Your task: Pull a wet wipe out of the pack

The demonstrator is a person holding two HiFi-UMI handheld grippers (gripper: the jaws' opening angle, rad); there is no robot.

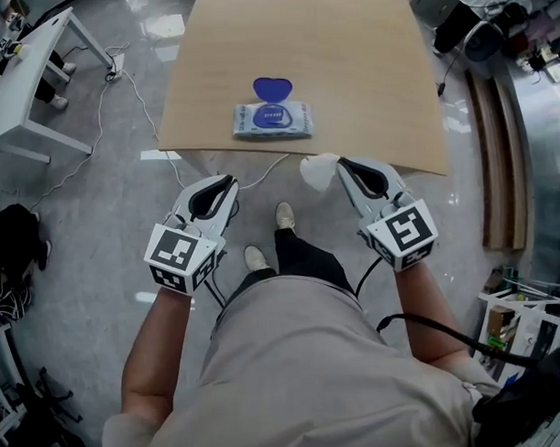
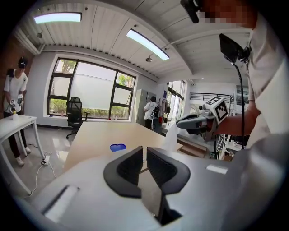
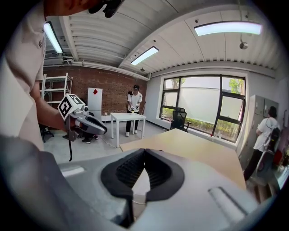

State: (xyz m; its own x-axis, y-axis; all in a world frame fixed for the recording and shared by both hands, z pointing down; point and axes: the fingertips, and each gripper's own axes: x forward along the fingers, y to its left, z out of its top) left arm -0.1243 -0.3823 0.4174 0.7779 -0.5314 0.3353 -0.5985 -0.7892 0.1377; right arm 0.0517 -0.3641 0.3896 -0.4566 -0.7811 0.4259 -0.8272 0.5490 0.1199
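The wet wipe pack (image 1: 273, 120) lies near the front edge of the wooden table (image 1: 348, 69), its blue lid (image 1: 272, 88) flipped open. My right gripper (image 1: 340, 165) hangs just off the table's front edge, shut on a white wet wipe (image 1: 318, 171) that sticks out to the left of its tips. In the right gripper view the wipe (image 3: 141, 182) shows as a white strip between the closed pads. My left gripper (image 1: 231, 183) floats over the floor left of it, shut and empty. The left gripper view shows the blue lid (image 2: 118, 147) and the wipe (image 2: 171, 135).
A white desk (image 1: 27, 71) stands at the far left, with cables (image 1: 120, 95) trailing over the floor. Long boards (image 1: 498, 165) and a shelf rack (image 1: 517, 320) lie on the right. My shoes (image 1: 267, 241) are below the table edge. People stand farther back in the room.
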